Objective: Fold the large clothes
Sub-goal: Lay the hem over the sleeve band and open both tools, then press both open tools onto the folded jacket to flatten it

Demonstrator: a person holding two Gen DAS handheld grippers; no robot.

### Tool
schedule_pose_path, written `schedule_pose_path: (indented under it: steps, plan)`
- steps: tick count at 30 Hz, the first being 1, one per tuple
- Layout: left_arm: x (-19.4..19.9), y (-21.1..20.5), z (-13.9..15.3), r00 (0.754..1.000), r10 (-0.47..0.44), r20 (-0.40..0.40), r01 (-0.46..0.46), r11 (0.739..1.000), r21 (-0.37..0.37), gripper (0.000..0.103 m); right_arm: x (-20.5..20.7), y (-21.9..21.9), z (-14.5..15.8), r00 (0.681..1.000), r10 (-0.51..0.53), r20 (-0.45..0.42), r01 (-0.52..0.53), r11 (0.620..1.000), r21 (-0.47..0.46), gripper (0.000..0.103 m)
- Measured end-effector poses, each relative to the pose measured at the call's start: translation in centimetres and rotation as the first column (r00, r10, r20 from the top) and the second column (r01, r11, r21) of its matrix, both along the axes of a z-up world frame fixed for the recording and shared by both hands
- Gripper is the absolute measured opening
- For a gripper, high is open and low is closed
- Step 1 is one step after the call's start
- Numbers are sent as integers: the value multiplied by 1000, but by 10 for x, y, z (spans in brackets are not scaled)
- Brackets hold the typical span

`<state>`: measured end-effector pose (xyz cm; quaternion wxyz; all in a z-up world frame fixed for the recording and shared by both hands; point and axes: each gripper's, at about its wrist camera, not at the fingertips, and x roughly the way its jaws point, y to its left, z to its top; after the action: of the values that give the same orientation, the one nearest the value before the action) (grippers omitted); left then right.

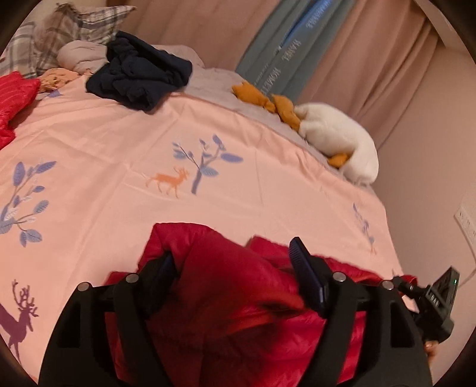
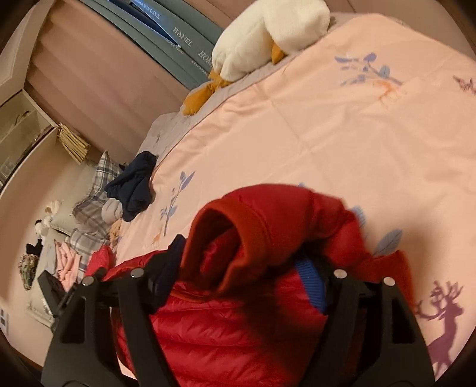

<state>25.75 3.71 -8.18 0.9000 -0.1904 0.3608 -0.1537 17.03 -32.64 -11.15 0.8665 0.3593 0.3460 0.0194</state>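
Observation:
A red quilted jacket [image 1: 232, 312] lies on the pink bedspread [image 1: 238, 184] at the near edge of the bed. My left gripper [image 1: 232, 250] hovers over it, jaws wide apart. A loose, blurred fold of red fabric sits between the blue pads [image 1: 306, 274], and they do not press on it. In the right wrist view the jacket [image 2: 223, 342] bunches up, its ribbed cuff [image 2: 253, 226] curling over in front. My right gripper [image 2: 241, 253] is open too, the sleeve resting between its fingers without being pinched.
A dark navy garment [image 1: 139, 77] lies crumpled near the plaid pillows [image 1: 74, 26]. A white plush goose [image 1: 336, 137] rests along the far bed edge by the curtains. More red clothing [image 1: 15, 101] shows at the left. A wall socket [image 1: 467, 220] is on the right.

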Motion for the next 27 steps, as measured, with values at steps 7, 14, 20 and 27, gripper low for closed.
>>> schedule_pose_path:
  steps: [7, 14, 20, 27]
  plan:
    - [-7, 37, 27, 985, 153, 82, -155, 988, 15, 98, -18, -3, 32, 996, -50, 71, 61, 984, -167, 80]
    - [-7, -16, 25, 997, -19, 78, 2, 977, 214, 98, -4, 45, 36, 998, 65, 16, -53, 907, -419, 80]
    - [8, -55, -16, 998, -49, -30, 56, 946, 318, 98, 26, 71, 2, 994, 79, -79, -107, 875, -472, 80]
    - [19, -57, -60, 994, -43, -105, 78, 928, 365, 98, 41, 66, -40, 982, 75, -173, -144, 889, -435, 80]
